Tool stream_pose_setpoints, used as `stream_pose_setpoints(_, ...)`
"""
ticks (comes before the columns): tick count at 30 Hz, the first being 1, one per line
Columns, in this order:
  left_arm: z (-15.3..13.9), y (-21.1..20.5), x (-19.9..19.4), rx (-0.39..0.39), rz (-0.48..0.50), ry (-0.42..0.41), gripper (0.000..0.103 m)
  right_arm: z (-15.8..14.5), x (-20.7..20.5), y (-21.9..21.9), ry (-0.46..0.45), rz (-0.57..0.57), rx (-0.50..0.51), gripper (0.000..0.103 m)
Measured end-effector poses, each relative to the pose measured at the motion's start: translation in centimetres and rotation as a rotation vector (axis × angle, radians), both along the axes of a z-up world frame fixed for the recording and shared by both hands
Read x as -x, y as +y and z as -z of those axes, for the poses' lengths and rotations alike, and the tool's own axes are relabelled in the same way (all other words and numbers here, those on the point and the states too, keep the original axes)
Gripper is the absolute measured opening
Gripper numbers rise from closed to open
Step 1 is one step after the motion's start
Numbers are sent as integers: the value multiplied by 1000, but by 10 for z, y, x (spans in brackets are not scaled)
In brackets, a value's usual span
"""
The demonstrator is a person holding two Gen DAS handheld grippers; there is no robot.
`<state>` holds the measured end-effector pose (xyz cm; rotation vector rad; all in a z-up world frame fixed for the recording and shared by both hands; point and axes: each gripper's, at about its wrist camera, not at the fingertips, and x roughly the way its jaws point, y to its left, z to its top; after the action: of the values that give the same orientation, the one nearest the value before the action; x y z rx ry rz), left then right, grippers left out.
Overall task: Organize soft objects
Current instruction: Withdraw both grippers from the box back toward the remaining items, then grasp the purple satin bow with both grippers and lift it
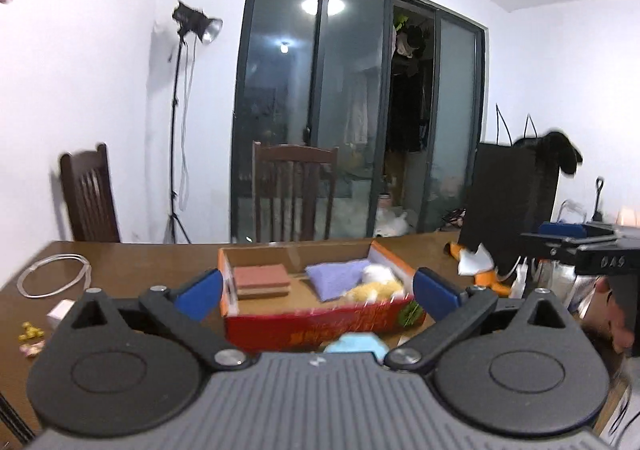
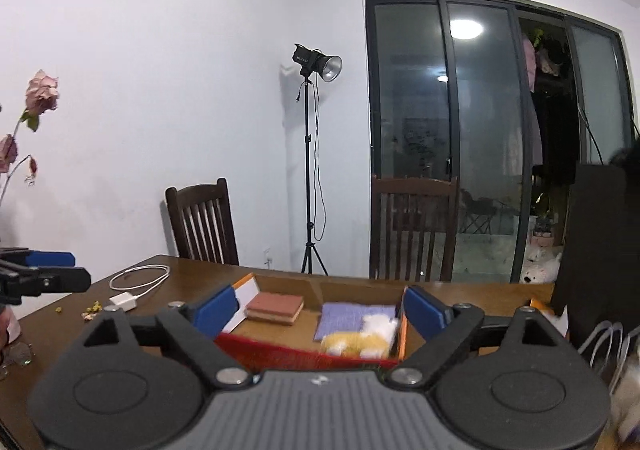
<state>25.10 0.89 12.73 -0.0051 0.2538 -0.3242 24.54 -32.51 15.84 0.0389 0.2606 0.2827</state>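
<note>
A red and orange cardboard box (image 1: 320,324) (image 2: 304,356) stands on the brown table. In it lie a reddish sponge block (image 1: 262,280) (image 2: 276,306), a lilac cloth (image 1: 334,278) (image 2: 344,320) and a yellow and white plush toy (image 1: 376,286) (image 2: 362,338). My left gripper (image 1: 318,296) is open and empty, hovering just in front of the box. My right gripper (image 2: 318,314) is open and empty, above the box's near wall. A light blue soft object (image 1: 356,346) lies before the box, partly hidden by the left gripper's body.
A white cable (image 1: 54,278) (image 2: 138,278), a white charger (image 2: 124,301) and small yellow bits (image 1: 30,332) lie on the table's left. An orange and white item (image 1: 474,264) and a black bag (image 1: 508,210) stand at the right. Two dark chairs (image 1: 294,194) (image 2: 202,224) stand behind.
</note>
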Motion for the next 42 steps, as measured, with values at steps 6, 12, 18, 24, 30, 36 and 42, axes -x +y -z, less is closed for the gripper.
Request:
stream_pose_setpoints(6,61,7,50,9,-38,94,103,58,54,-4,47,-14,-111,95)
stream_pose_setpoints(12,86,20,54,29,-61,203,103,88,85,-11,91,-15,-47,97)
stream_pose_setpoints(18,86,5,22,72,-53,223,103,92,64,-12,126,14,-106,85)
stream_pose_setpoints(24,91,-11,-29,69,-31,244,93,112,27,9,212,-47,-169,64)
stream_pose_setpoints(30,107,-21,-90,64,25,328,75,131,-26,35,289,-53,-164,49)
stream_pose_setpoints(36,132,-25,-125,91,77,470,56,149,-67,52,346,-57,-202,42)
stream_pose_setpoints(42,147,-9,-135,252,139,547,25,165,-83,62,402,-78,-228,24)
